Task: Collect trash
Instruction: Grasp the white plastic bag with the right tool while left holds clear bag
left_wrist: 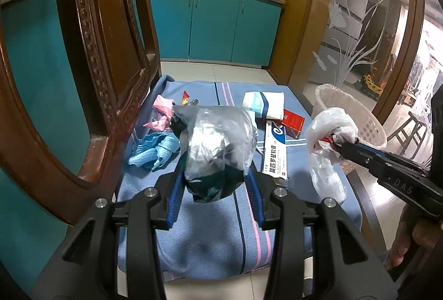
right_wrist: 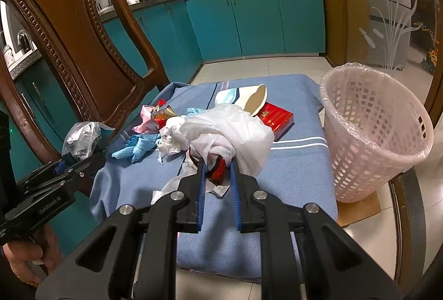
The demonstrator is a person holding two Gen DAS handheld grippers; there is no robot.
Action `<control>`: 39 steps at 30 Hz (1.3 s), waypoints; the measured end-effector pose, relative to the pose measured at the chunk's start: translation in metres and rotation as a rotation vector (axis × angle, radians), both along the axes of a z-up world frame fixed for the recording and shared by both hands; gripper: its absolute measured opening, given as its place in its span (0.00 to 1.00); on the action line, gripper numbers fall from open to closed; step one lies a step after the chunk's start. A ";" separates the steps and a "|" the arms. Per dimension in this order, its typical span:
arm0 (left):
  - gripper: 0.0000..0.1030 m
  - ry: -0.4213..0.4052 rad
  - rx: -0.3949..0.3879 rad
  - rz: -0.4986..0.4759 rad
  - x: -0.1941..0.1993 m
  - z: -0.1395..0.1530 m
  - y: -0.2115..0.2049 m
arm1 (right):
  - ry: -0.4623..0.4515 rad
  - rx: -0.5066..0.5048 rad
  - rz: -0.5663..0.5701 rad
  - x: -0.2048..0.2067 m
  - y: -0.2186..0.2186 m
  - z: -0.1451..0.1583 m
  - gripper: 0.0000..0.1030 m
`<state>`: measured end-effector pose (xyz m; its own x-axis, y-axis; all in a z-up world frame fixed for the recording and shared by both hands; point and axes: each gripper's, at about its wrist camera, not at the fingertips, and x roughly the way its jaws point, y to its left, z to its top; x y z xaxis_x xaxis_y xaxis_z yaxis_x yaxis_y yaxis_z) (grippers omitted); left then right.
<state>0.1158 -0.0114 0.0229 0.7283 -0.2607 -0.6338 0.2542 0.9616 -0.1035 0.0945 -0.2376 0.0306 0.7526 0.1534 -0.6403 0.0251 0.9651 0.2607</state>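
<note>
My left gripper (left_wrist: 214, 175) is shut on a crumpled clear and dark plastic bag (left_wrist: 218, 145), held above the blue cloth (left_wrist: 210, 230); it also shows in the right wrist view (right_wrist: 80, 138). My right gripper (right_wrist: 218, 164) is shut on a white plastic bag (right_wrist: 229, 131) with a red wrapper, held above the cloth left of the pink lined waste basket (right_wrist: 373, 134). In the left wrist view the white bag (left_wrist: 329, 139) hangs in front of the basket (left_wrist: 371, 125). Trash on the cloth: pink wrapper (left_wrist: 160, 117), blue tissue (left_wrist: 155, 153), paper cup (left_wrist: 265, 105), red box (left_wrist: 293, 120), ointment box (left_wrist: 275, 150).
A carved wooden chair (right_wrist: 77, 45) stands at the left of the cloth-covered seat. Teal kitchen cabinets (left_wrist: 216, 26) line the back wall. A frosted glass door (left_wrist: 360, 23) is to the right. The basket stands on a wooden stool (right_wrist: 360, 208) over tiled floor.
</note>
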 end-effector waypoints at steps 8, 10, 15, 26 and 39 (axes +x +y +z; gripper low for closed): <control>0.41 0.004 0.001 -0.004 -0.001 -0.001 0.001 | 0.007 -0.002 0.001 0.001 0.001 -0.001 0.17; 0.41 0.004 0.001 -0.005 -0.001 0.000 0.001 | 0.009 -0.003 0.003 0.001 0.001 -0.002 0.17; 0.41 0.004 0.001 -0.005 -0.001 0.000 0.001 | 0.013 -0.005 0.004 0.002 0.001 -0.003 0.17; 0.41 0.009 0.004 -0.005 -0.002 0.000 0.001 | 0.016 -0.006 0.005 0.002 0.002 -0.004 0.17; 0.41 0.011 0.006 -0.004 -0.002 -0.001 0.000 | 0.024 -0.013 0.015 0.001 0.004 -0.007 0.17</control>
